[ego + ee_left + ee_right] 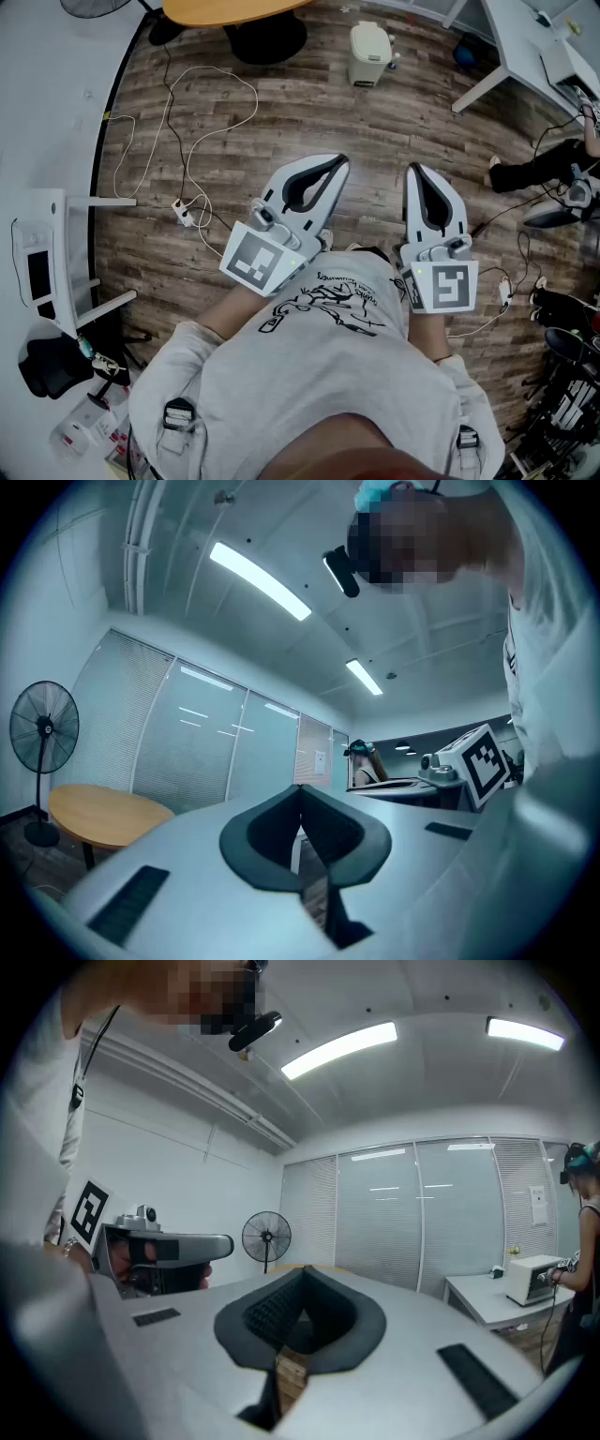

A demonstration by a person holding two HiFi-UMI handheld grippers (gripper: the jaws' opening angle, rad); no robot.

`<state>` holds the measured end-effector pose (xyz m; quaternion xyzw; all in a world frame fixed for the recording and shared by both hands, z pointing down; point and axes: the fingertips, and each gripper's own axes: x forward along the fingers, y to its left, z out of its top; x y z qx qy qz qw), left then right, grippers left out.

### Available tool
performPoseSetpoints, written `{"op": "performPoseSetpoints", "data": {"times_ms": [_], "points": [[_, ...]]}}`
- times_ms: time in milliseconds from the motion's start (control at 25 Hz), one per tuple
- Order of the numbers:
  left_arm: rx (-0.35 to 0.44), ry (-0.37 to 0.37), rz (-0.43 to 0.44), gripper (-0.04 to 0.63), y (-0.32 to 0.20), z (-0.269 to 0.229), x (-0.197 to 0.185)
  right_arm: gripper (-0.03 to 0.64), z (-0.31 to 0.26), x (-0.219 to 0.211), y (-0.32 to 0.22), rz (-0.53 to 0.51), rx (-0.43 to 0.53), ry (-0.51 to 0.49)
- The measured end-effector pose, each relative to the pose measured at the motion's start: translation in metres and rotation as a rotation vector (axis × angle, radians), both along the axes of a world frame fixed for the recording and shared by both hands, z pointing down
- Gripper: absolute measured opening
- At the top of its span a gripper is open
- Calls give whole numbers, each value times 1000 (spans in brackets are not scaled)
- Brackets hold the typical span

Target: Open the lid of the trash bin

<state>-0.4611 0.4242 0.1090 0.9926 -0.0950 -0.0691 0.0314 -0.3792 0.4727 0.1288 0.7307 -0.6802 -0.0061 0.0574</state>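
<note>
The trash bin (369, 54) is a small cream bin with its lid down, standing on the wood floor at the far end of the head view. Both grippers are held close in front of the person's chest, well short of the bin and pointing toward it. My left gripper (336, 165) has its jaws together with nothing between them; in its own view the tips meet (300, 789). My right gripper (417, 172) is likewise shut and empty (302, 1271). The bin appears in neither gripper view.
White cables (187, 141) and a power strip (185, 214) lie on the floor to the left. A round wooden table (225, 11) stands at the far left, next to the bin. A white desk (525, 37) and someone's legs (534, 169) are at the right. A pedestal fan (266, 1237) stands by the wall.
</note>
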Motion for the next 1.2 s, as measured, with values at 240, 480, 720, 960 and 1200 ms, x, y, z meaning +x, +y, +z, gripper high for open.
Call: {"op": "performPoseSetpoints", "data": {"times_ms": [240, 480, 720, 960, 1200], "points": [[2, 4, 5, 17, -3, 0, 0, 5, 2, -1, -2, 2, -3, -7], [-13, -16, -1, 16, -8, 6, 9, 6, 8, 11, -8, 10, 1, -21], [-18, -26, -15, 15, -25, 10, 29, 8, 6, 29, -25, -18, 32, -42], [7, -15, -14, 17, -50, 8, 78, 6, 9, 78, -48, -11, 33, -49], [8, -48, -1, 16, -77, 7, 145, 8, 13, 148, -75, 7, 31, -75]]}}
